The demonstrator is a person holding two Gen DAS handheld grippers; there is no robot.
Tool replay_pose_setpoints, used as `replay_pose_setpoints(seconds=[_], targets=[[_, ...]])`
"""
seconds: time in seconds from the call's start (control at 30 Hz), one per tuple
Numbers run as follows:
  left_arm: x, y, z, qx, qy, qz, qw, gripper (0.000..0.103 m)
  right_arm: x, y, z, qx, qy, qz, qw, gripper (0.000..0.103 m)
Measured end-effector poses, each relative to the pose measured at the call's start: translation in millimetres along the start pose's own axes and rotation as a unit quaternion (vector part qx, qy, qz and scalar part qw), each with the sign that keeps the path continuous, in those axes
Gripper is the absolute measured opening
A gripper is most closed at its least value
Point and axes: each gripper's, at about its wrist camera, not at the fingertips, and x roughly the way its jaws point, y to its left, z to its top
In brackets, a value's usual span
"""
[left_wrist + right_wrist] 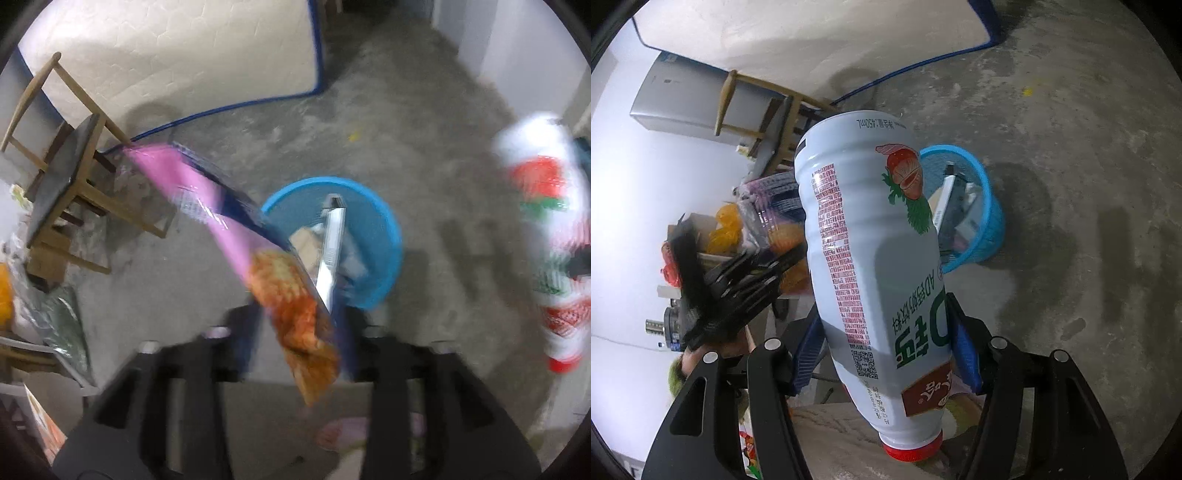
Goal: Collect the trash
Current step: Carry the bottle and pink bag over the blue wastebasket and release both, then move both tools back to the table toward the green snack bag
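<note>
- Two pieces of trash are heading for the blue basket (384, 236), which is already holding several scraps; neither piece is in yet.
- Left wrist view: the left tongs (301, 332) are standing partly apart with the snack bag (258, 251) between them. It is a crinkly, glossy pink-and-orange foil wrapper hanging over the basket's rim; whether the pads are pressing it, I cannot tell.
- Right wrist view: the right tongs (886, 354) are clamping the bottle (871, 258), a smooth, ribbed white plastic one with a red cap, held cap toward the camera near the mesh-walled round basket (990, 221) on the rough concrete floor (1071, 147).
</note>
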Motion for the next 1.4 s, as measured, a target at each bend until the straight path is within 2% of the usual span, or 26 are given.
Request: replay_pose_setpoints(seconds=[0.03,0.07,0.17,0.27,0.43,0.57,0.73,0.8,0.83,0.87,0.9,0.93,0.97,1.0,1.03,1.07,1.1,1.2,1.4], targets=[[6.2,-0.8,1.8,-0.005,-0.002,0.003,1.0,0.055,0.3,-2.9,-0.2,0.003,0.001,-0.004,1.0,0.06],[15.2,2.8,4.1,-0.018,-0.003,-0.002,0.9998,0.056,-1.0,-4.8,3.6,0.006,0.001,-0.006,1.0,0.06],[22.7,15.3,4.8,-0.064,0.001,-0.025,0.9976,0.059,-3.9,-13.1,2.6,0.012,0.003,-0.012,1.0,0.06],[12.2,27.8,-6.5,-0.104,-0.01,-0.047,0.9934,0.06,1.3,-19.1,4.8,0.02,0.009,-0.015,1.0,0.06],[-32.8,56.0,-36.2,-0.157,-0.034,-0.062,0.985,0.065,27.0,-25.2,12.4,0.045,0.026,0.005,0.999,0.061],[-84.7,76.6,-70.5,-0.192,-0.047,-0.046,0.9792,0.072,56.2,-14.8,35.5,0.079,0.04,0.039,0.995,0.061],[-159.5,93.1,-139.5,-0.244,-0.082,-0.027,0.966,0.079,110.6,19.3,81.6,0.135,0.037,0.085,0.987,0.061],[-186.3,95.5,-176.8,-0.272,-0.098,-0.018,0.9573,0.079,142.1,28.2,96.4,0.149,0.04,0.083,0.984,0.062],[-193.7,95.8,-189.2,-0.283,-0.102,-0.014,0.9535,0.08,153.3,27.4,100.0,0.156,0.036,0.072,0.984,0.065],[-203.7,96.2,-210.5,-0.305,-0.106,-0.006,0.9464,0.08,166.2,26.0,103.3,0.166,0.028,0.059,0.984,0.081],[-210.4,95.7,-223.7,-0.319,-0.107,0.001,0.9416,0.08,184.8,21.2,106.0,0.177,0.022,0.049,0.983,0.086],[-216.6,95.4,-239.5,-0.334,-0.108,0.008,0.9363,0.08,196.0,17.3,106.7,0.176,0.024,0.032,0.984,0.086],[-224.2,95.2,-259.9,-0.354,-0.109,0.014,0.9288,0.08,208.4,8.8,103.6,0.181,0.029,-0.002,0.983,0.086],[-229.7,94.9,-271.8,-0.366,-0.111,0.017,0.924,0.08,213.2,0.6,97.9,0.196,0.031,-0.017,0.98,0.086],[-235.8,94.6,-285.6,-0.381,-0.112,0.023,0.9176,0.08,214.1,-3.9,90.6,0.208,0.031,-0.013,0.978,0.086],[-243.8,94.8,-303.5,-0.398,-0.115,0.034,0.9095,0.08,212.1,-9.2,81.1,0.216,0.032,0.002,0.976,0.086],[-248.8,95.2,-314.0,-0.407,-0.118,0.041,0.905,0.08,207.7,-11.9,73.7,0.215,0.032,0.01,0.976,0.086],[-262.3,96.2,-350.4,-0.437,-0.124,0.06,0.8891,0.08,181.3,-18.3,55.3,0.197,0.02,0.006,0.98,0.086],[-271.0,92.2,-394.6,-0.475,-0.144,0.053,0.8663,0.08,108.8,-38.4,21.3,0.186,-0.013,0.013,0.982,0.086]])
